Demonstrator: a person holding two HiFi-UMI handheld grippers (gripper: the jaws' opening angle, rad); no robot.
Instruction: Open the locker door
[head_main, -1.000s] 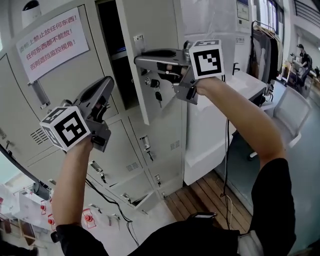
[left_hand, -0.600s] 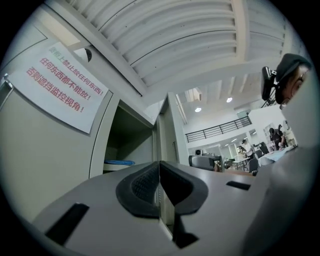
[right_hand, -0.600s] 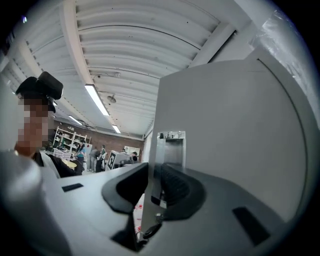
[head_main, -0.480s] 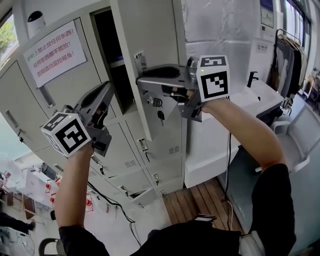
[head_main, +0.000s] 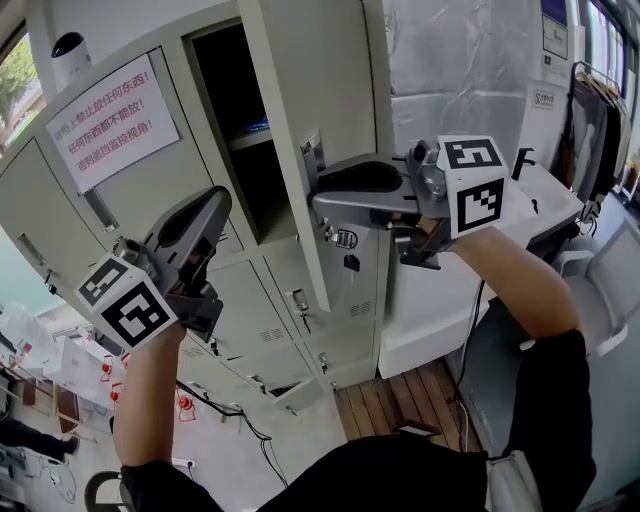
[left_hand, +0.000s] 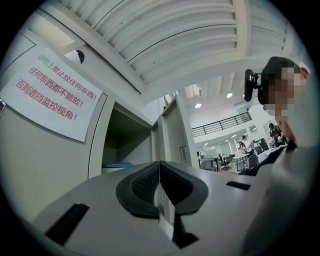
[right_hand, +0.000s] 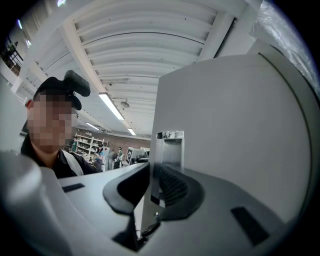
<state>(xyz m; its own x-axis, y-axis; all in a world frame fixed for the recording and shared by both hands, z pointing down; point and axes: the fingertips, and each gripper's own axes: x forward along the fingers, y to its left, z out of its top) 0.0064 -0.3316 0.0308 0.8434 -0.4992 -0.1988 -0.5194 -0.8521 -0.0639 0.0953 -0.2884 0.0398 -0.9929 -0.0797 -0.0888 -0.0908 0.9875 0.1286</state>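
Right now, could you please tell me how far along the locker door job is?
Done: the locker door stands swung out, its compartment exposed. In hand: the right claw is closing on the door's edge beside the latch. Left: perhaps a wider swing, then letting go; the left claw hangs shut and empty.
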